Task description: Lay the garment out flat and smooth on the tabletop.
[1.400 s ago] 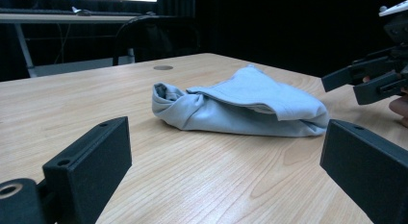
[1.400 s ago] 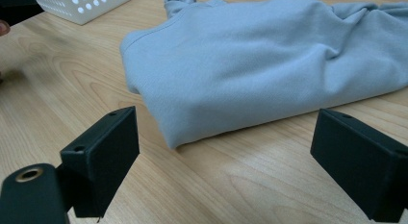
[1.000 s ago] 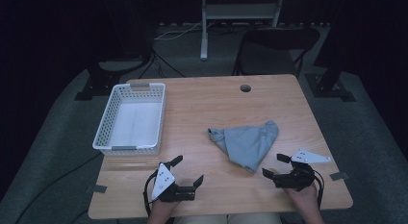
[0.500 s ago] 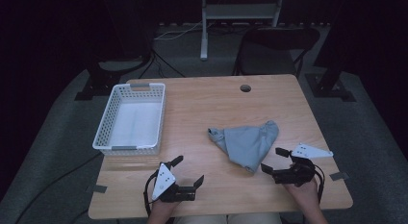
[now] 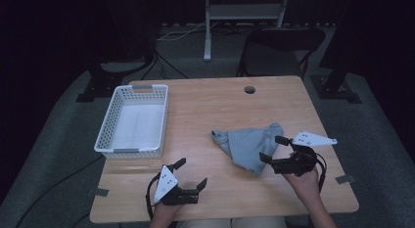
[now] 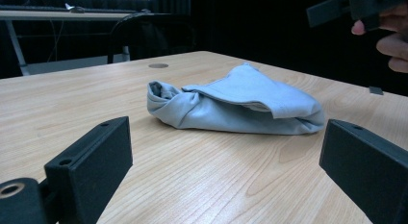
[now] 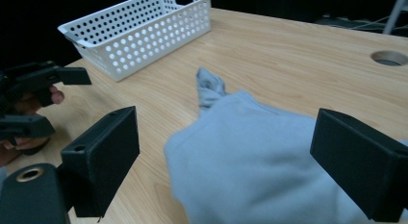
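Grey cloth (image 5: 249, 147), one piece, lies crumpled on the wooden table (image 5: 215, 110) right of its middle, folded over itself with a twisted corner pointing toward the basket side. In the left gripper view it (image 6: 235, 101) rests flat on the wood, bunched at its left end.

Your right gripper (image 5: 274, 148) hangs over the cloth's near right edge with its two jaws spread wide; in the right gripper view the cloth (image 7: 260, 156) sits between and below them, and you cannot tell whether a jaw touches the fabric.

Your left gripper (image 5: 191, 173) sits near the table's front edge, well apart from the cloth, jaws also parted and holding nothing.

One white perforated basket (image 5: 133, 121) stands at the table's left side. One round cable hole (image 5: 250, 89) marks the far edge. One black chair (image 5: 279, 49) stands behind the table.
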Tool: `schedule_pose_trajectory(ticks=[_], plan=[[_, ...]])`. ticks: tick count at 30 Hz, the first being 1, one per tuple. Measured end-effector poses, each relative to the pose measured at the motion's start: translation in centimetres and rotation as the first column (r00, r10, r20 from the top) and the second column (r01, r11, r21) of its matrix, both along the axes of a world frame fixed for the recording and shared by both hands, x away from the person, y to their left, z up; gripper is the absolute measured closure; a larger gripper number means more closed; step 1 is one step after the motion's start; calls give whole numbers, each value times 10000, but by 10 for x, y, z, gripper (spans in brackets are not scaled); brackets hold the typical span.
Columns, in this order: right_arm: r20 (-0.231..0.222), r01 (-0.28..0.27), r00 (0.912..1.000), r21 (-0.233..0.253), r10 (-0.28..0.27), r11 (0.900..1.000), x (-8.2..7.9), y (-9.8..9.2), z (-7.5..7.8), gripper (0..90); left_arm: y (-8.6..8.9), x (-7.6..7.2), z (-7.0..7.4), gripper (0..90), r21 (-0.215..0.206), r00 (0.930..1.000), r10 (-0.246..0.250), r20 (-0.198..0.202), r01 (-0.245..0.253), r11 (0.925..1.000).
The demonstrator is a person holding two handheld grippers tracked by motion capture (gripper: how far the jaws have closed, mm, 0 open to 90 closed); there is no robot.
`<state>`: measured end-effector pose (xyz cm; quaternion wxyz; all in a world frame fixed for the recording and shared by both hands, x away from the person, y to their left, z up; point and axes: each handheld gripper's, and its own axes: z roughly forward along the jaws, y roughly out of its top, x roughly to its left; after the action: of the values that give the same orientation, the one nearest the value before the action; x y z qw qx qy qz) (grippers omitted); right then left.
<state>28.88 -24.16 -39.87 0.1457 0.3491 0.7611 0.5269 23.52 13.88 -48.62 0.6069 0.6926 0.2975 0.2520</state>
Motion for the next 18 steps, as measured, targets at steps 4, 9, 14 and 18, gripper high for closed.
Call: schedule_pose_trajectory(ticks=[4, 9, 14, 18], plan=[[-108, -243, 9996, 9, 243, 9997, 7, 10, 3, 93, 0, 0, 0, 53, -13, 10000, -11, -14, 11, 10000], [-265, -538, 9982, 4, 538, 9986, 16, 25, 3, 127, 0, 1, 0, 53, -26, 10000, 31, -66, -31, 10000], [-505, -742, 9960, -178, 732, 9971, 26, 40, 1, 128, 0, 0, 0, 53, -33, 10000, 46, -49, -46, 10000], [-848, -763, 9937, -251, 739, 9968, 37, 51, -4, 128, 1, 1, 0, 53, -34, 10000, 17, -64, -17, 10000]])
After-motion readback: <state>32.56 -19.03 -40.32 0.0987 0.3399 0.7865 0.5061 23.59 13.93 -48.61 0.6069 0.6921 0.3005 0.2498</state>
